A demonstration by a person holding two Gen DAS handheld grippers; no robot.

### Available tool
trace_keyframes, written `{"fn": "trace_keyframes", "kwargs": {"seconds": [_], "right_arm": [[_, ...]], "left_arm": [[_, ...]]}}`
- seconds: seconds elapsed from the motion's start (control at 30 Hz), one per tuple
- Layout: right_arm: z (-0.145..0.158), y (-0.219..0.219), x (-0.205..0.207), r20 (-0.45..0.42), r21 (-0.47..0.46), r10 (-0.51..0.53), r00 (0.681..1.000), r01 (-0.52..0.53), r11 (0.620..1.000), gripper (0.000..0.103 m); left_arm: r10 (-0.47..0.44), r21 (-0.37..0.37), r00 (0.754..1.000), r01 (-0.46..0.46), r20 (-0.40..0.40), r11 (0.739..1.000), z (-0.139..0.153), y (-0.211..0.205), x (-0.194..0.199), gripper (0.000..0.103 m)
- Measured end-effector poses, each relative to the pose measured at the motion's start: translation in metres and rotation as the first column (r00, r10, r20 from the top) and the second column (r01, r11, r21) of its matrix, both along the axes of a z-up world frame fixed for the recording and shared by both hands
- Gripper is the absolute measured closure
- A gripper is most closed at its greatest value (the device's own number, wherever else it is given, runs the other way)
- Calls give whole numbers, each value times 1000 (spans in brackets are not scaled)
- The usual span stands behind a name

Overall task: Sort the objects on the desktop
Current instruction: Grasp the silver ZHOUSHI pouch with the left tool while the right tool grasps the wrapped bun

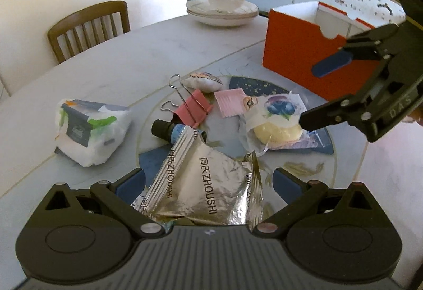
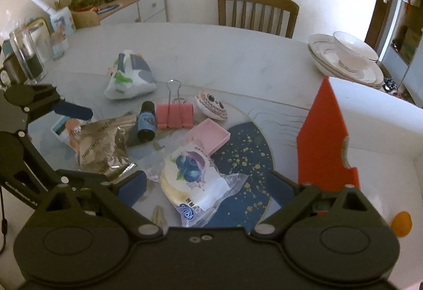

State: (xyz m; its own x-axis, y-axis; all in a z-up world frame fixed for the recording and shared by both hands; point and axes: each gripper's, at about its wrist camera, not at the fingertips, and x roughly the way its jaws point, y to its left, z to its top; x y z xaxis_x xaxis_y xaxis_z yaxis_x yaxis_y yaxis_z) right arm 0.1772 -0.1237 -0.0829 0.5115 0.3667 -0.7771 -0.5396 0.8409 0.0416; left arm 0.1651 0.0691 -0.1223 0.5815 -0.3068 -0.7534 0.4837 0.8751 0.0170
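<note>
A clutter lies on the round table. My left gripper (image 1: 208, 181) is open, its fingers on either side of a silver foil packet (image 1: 203, 181), also in the right wrist view (image 2: 103, 147). My right gripper (image 2: 208, 186) is open around a wrapped blueberry cake (image 2: 193, 179), also in the left wrist view (image 1: 275, 120). Nearby are a pink binder clip (image 1: 193, 107), a small dark bottle (image 1: 166, 130), a pink pad (image 1: 228, 102), and a patterned pouch (image 1: 202, 81). An orange and white box (image 1: 304, 51) stands open at the right.
A tissue pack in a plastic bag (image 1: 90, 128) lies to the left. Stacked white plates with a bowl (image 1: 222, 9) sit at the far edge. A wooden chair (image 1: 90, 28) stands behind the table. Glass cups (image 2: 26, 57) stand at the table's left in the right wrist view.
</note>
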Motion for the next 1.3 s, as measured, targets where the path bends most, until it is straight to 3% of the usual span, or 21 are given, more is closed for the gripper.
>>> {"fn": "trace_keyframes", "kwargs": {"seconds": [0.6, 0.77, 1.0, 1.2, 1.3], "right_arm": [[-28, 28, 20, -25, -79, 93, 995, -95, 992, 5], [-39, 30, 23, -59, -105, 90, 994, -96, 990, 21], [-39, 30, 22, -38, -105, 70, 997, -73, 992, 35], [-35, 29, 19, -18, -101, 55, 998, -56, 993, 44], [-33, 28, 16, -15, -105, 45, 999, -46, 993, 46]], "left_arm": [[-15, 49, 999, 16, -38, 999, -28, -5, 8, 1], [-12, 50, 999, 14, -33, 999, -31, -8, 9, 1], [-8, 52, 1000, 9, -25, 999, -31, -10, 8, 2], [-16, 67, 1000, 16, -3, 998, -26, -16, 3, 13], [-17, 66, 1000, 17, 1, 998, -22, -18, 2, 24]]}}
